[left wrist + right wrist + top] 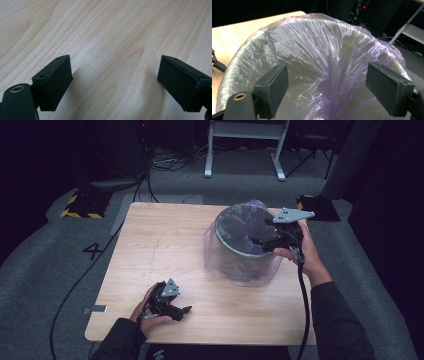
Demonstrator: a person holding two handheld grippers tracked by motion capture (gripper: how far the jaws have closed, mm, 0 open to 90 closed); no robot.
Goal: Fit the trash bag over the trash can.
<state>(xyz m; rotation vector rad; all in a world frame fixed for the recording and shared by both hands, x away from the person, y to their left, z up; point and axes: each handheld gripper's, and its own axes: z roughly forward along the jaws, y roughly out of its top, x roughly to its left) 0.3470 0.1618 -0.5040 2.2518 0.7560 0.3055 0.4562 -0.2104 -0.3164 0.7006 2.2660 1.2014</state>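
Two open tools: right tool (260, 241) over lined bin (240, 251).

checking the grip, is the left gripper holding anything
No, the left gripper stands open over bare table.

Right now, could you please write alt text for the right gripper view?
The right gripper, jaws open, points into a bin lined with a clear purple bag. A wooden table shows at the left.

sleeves (345, 320): dark | jaws: black, screwed | cable (304, 300): black
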